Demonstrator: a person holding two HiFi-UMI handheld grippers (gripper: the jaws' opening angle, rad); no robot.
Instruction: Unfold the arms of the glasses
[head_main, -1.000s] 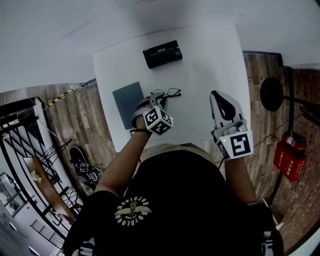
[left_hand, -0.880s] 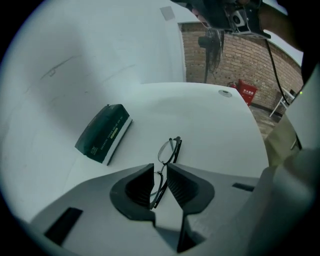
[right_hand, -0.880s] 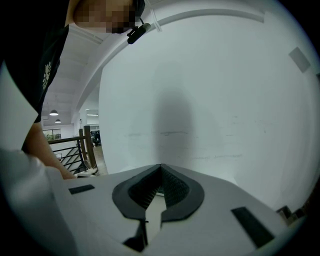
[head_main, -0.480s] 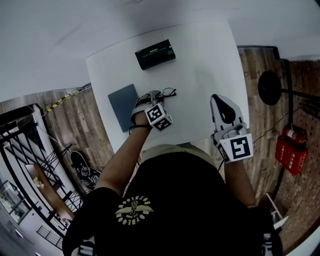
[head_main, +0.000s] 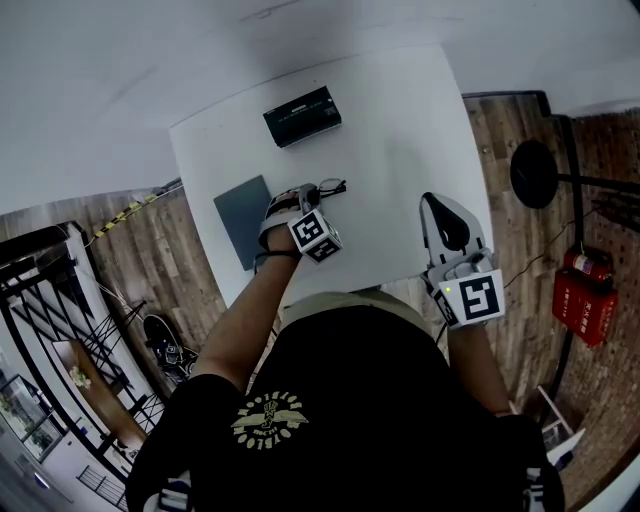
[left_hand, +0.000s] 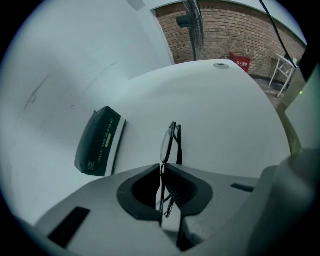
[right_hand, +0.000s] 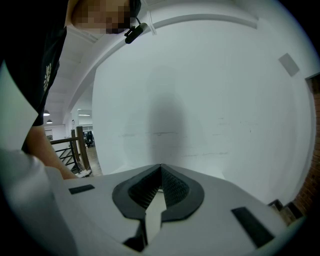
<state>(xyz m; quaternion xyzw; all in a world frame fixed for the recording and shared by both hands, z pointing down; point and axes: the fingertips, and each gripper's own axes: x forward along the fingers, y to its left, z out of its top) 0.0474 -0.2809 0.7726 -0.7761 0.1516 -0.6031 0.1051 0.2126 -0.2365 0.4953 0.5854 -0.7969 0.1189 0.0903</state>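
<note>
Table: a white rectangular tabletop (head_main: 400, 120) over wood-plank flooring. It carries everything below.
Right gripper: a white two-jaw gripper (head_main: 441, 203) with a square-marker cube, at 4 o'clock from the table's middle in the head view. In its own view (right_hand: 160, 168) the ribbed black pads are pressed together with nothing between them, and it faces a bare white wall.
Left gripper: a matching white gripper (head_main: 305, 197), just at 6 o'clock from the table's middle and tipped steeply down. In its own view (left_hand: 161, 169) the jaws are closed tight on the glasses, with thin black wire pinched between the pads.
Pad: a dark grey flat rectangular pad (head_main: 240, 215) lying at 8 o'clock, by the table's left edge and just beside the left gripper.
Case: a dark green oblong box (head_main: 302, 115) with pale lettering, at 11 o'clock and well apart from both grippers. In the left gripper view (left_hand: 97, 142) it sits at 10 o'clock from the jaws.
Glasses: a thin black wire-framed pair (head_main: 328, 187), near the table's middle. They are seen edge-on (left_hand: 170, 140), with the near end caught in the left jaws and the lenses reaching out toward 12 o'clock.
</note>
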